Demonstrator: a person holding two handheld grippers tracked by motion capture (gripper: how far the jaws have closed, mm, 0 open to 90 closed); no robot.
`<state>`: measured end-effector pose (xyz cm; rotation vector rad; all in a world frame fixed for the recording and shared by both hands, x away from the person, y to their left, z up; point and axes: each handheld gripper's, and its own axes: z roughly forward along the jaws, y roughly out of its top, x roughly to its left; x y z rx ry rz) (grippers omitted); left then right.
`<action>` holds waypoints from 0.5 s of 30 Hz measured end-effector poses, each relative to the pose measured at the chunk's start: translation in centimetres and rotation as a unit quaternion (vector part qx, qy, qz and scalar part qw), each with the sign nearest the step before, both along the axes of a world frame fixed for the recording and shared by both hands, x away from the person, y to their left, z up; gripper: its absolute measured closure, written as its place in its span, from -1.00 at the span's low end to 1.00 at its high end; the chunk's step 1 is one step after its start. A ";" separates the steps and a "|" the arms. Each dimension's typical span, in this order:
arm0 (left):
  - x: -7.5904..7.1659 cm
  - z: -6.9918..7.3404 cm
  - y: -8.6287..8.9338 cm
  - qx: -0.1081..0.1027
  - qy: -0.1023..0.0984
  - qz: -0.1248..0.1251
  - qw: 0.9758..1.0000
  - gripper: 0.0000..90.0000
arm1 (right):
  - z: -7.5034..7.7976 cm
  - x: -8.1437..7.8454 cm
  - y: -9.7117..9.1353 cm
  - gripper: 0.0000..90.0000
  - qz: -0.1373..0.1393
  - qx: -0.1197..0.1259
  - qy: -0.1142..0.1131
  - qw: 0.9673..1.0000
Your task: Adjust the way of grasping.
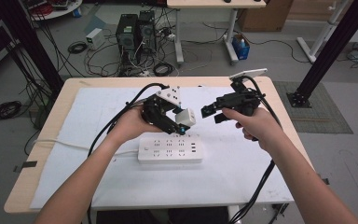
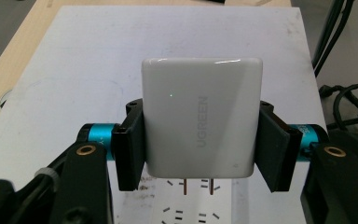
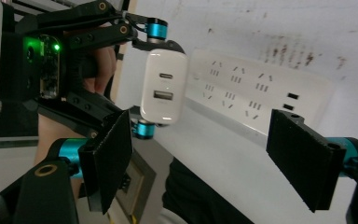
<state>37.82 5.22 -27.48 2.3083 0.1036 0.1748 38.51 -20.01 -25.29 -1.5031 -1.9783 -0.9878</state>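
Observation:
My left gripper (image 1: 182, 122) is shut on a white UGREEN charger (image 2: 200, 116), its two prongs pointing down just above the white power strip (image 1: 170, 149). The same charger (image 3: 164, 86) shows in the right gripper view with its USB ports facing me, held between the left gripper's pads. My right gripper (image 1: 210, 114) hovers open to the right of the charger, nothing between its black pads (image 3: 108, 158). The power strip (image 3: 261, 95) lies on the white mat, sockets up, beneath both grippers.
A white mat (image 1: 98, 140) covers most of the wooden table (image 1: 32, 154). The strip's white cord (image 1: 65, 145) runs left across the mat. Black cables trail from both grippers. Computer towers (image 1: 135, 32) and loose cables sit on the floor beyond the table.

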 end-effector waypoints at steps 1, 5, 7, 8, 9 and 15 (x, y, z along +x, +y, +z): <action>-0.1 0.0 -0.1 -0.002 -0.001 0.000 1.000 -0.06 | -0.1 0.0 0.2 -0.49 0.002 0.005 0.006 1.000; -0.4 0.0 -0.6 0.000 -0.008 -0.006 1.000 -0.05 | -0.5 0.2 1.1 -0.39 0.001 0.013 0.018 1.000; -0.5 0.0 -0.8 0.000 -0.012 -0.007 1.000 -0.06 | -0.7 0.3 1.5 -0.37 0.001 0.012 0.023 1.000; -0.5 0.0 -0.9 0.003 -0.014 -0.008 1.000 -0.05 | -0.8 0.3 1.8 -0.37 0.003 0.014 0.026 1.000; -0.6 0.0 -1.0 0.001 -0.015 -0.007 1.000 -0.06 | -0.9 0.4 2.0 -0.36 0.005 0.011 0.028 1.000; -0.9 0.1 -1.4 0.004 -0.030 -0.008 1.000 -0.05 | -1.2 0.6 3.3 -0.07 0.012 -0.003 0.027 1.000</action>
